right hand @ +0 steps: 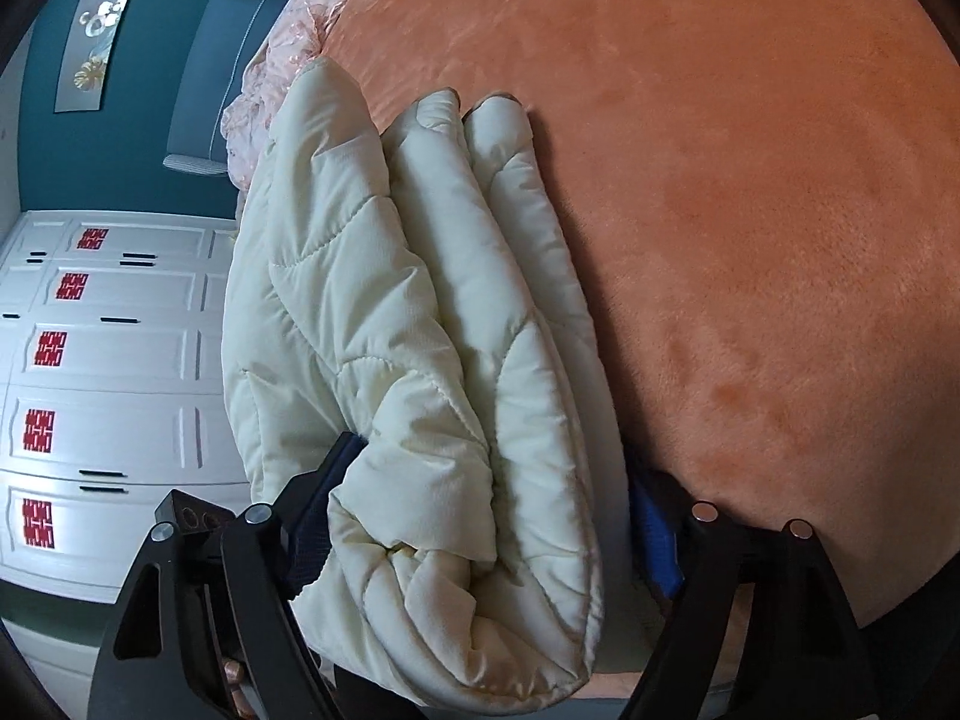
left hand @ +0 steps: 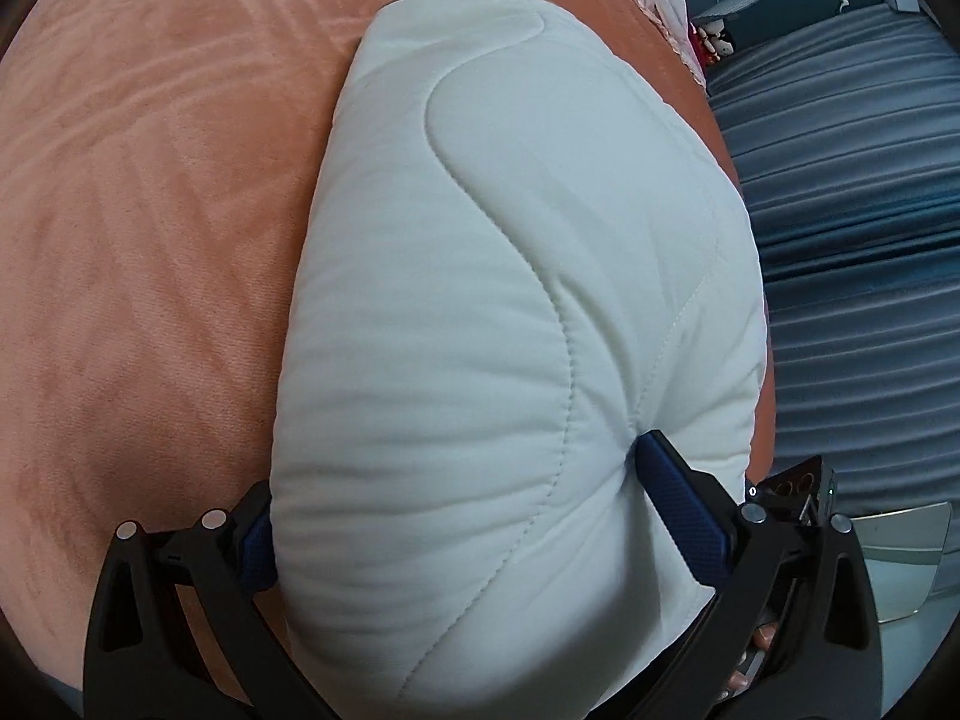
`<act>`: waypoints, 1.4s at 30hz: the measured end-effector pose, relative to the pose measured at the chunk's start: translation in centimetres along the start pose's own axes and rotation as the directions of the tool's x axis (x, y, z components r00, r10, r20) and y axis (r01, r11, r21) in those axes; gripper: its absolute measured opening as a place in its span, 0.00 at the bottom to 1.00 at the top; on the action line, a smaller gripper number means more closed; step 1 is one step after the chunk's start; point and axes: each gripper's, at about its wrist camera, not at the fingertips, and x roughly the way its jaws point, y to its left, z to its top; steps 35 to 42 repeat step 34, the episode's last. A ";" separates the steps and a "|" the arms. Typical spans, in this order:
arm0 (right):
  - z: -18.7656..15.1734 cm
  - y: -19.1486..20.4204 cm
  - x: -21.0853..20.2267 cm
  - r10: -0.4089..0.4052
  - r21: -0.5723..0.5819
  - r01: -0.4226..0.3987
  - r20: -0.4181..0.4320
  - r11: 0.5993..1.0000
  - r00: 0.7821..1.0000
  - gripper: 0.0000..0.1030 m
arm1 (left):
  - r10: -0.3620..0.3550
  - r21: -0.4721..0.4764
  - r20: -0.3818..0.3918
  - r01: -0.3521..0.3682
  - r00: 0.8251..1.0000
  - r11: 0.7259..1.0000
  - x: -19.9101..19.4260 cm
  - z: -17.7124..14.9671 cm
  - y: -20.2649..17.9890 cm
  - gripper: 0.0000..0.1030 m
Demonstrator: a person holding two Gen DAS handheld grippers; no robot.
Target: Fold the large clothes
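Note:
A thick cream-white quilted garment (left hand: pixel 510 312) lies folded in several layers on an orange bed cover (left hand: pixel 150 240). My left gripper (left hand: pixel 456 498) is shut on one end of the bundle, its blue pads pressed into the padding on both sides. In the right wrist view the same bundle (right hand: pixel 420 324) runs away from me along the bed's left edge. My right gripper (right hand: pixel 498 516) is shut on its near end, with the stacked folds squeezed between the fingers. The bundle hides most of both grippers' pads.
The orange bed cover (right hand: pixel 750 210) stretches wide to the right of the bundle. A pink lace pillow (right hand: pixel 288 42) lies at the bed head. White drawers with red stickers (right hand: pixel 108 360) stand left of the bed. A blue-grey ribbed surface (left hand: pixel 852 240) lies beyond the bed edge.

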 end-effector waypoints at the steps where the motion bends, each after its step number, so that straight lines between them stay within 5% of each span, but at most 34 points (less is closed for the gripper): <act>1: 0.1 0.1 0.0 0.008 -0.006 -0.008 -0.005 1.000 1.000 0.62 | 0.014 0.017 0.009 -0.014 1.000 1.000 -0.3 -0.1 -0.5 0.94; 6: -0.7 5.4 -1.5 -0.114 -0.223 0.131 0.088 0.966 0.990 0.33 | 0.096 0.221 0.135 -0.124 0.986 0.967 -3.4 -0.3 -4.8 0.66; 9: -2.5 11.4 -1.8 -0.206 -0.445 0.287 0.224 0.848 0.953 0.31 | 0.135 0.328 0.232 -0.208 0.963 0.922 -5.6 0.0 -6.7 0.61; 12: -4.0 16.1 -1.0 -0.183 -0.565 0.331 0.304 0.756 0.935 0.30 | 0.150 0.345 0.328 -0.266 0.933 0.900 -8.3 0.8 -6.4 0.61; 15: -4.3 18.7 1.0 -0.127 -0.614 0.283 0.286 0.737 0.950 0.30 | 0.154 0.322 0.394 -0.293 0.906 0.900 -10.9 2.1 -4.1 0.61; 18: -4.6 19.6 5.1 -0.153 -0.635 0.274 0.240 0.722 0.959 0.30 | 0.215 0.312 0.414 -0.360 0.884 0.879 -11.8 3.3 -0.9 0.61; 21: -6.2 18.8 9.6 -0.240 -0.642 0.314 0.204 0.699 0.949 0.32 | 0.282 0.287 0.360 -0.394 0.889 0.873 -10.7 3.9 2.9 0.62; 23: -7.1 17.8 10.4 -0.249 -0.636 0.328 0.214 0.699 0.945 0.34 | 0.276 0.253 0.331 -0.367 0.902 0.895 -9.7 3.8 5.3 0.64; 32: -6.1 15.6 5.4 -0.276 -0.534 0.277 0.083 0.799 0.958 0.44 | 0.354 0.204 0.361 -0.444 0.863 0.873 -10.8 2.3 4.9 0.76; 34: -6.7 15.6 3.1 -0.295 -0.538 0.310 0.117 0.784 0.948 0.44 | 0.403 0.173 0.381 -0.492 0.832 0.853 -12.1 1.7 4.4 0.76; 42: -6.7 15.6 3.1 -0.295 -0.538 0.310 0.117 0.784 0.948 0.44 | 0.403 0.173 0.381 -0.492 0.832 0.853 -12.1 1.7 4.4 0.76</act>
